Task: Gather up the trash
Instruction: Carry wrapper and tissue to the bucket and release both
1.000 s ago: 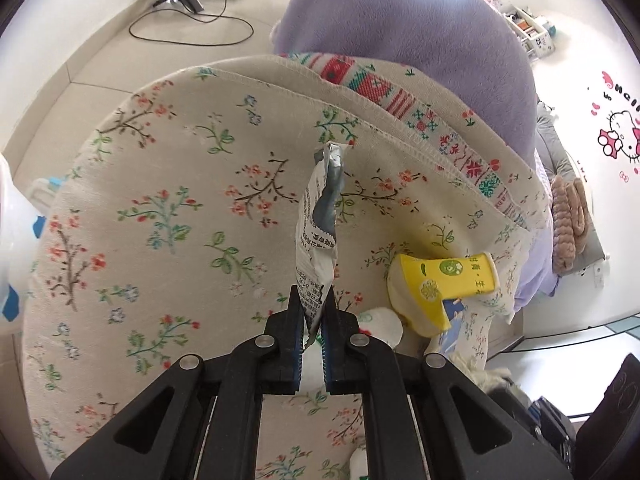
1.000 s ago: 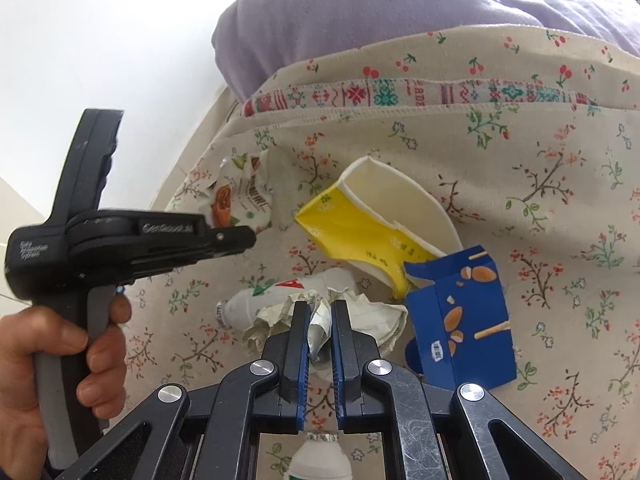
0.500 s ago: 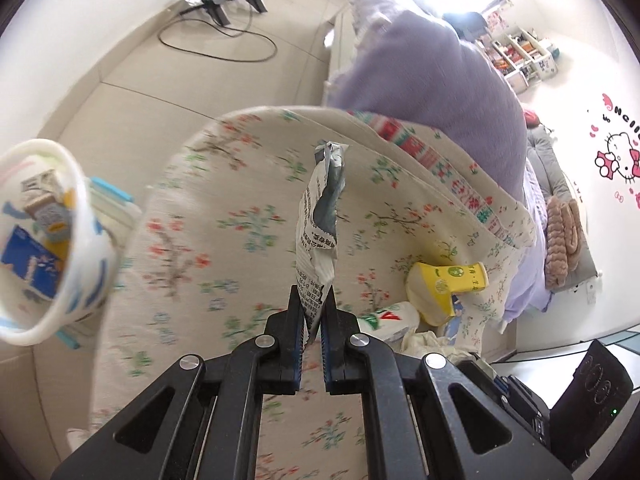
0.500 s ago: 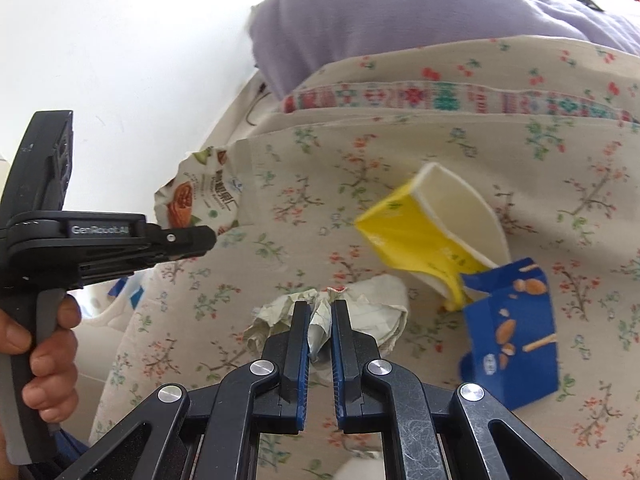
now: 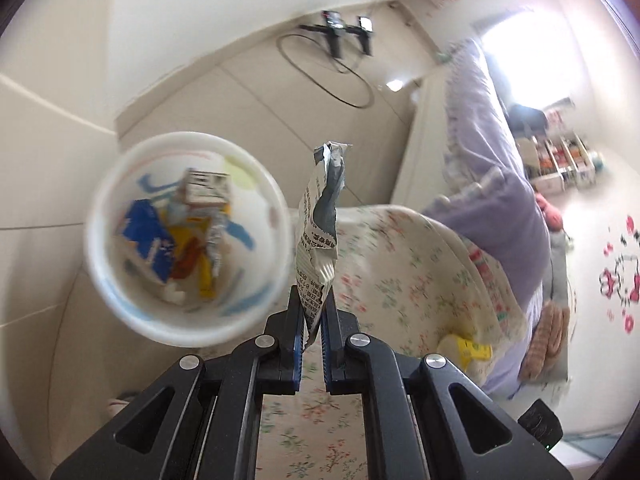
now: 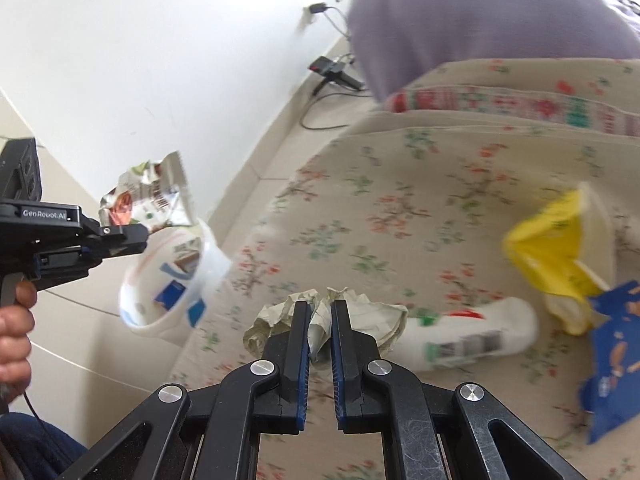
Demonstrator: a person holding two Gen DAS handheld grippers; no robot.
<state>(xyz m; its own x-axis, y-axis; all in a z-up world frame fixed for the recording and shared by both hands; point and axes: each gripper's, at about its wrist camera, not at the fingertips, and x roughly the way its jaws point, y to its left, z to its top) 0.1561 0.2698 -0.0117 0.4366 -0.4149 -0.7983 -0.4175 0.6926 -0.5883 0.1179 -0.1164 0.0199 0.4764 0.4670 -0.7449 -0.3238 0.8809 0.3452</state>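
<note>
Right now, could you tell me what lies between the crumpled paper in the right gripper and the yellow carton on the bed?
In the right wrist view, a white bottle lies on its side between the crumpled paper and the yellow carton, on the floral cover.

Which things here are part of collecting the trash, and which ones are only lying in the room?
For the job:
snack wrapper in the left gripper
crumpled paper in the right gripper
white bin
yellow cup
white bottle
blue box

Just there:
purple pillow
floor cable
</note>
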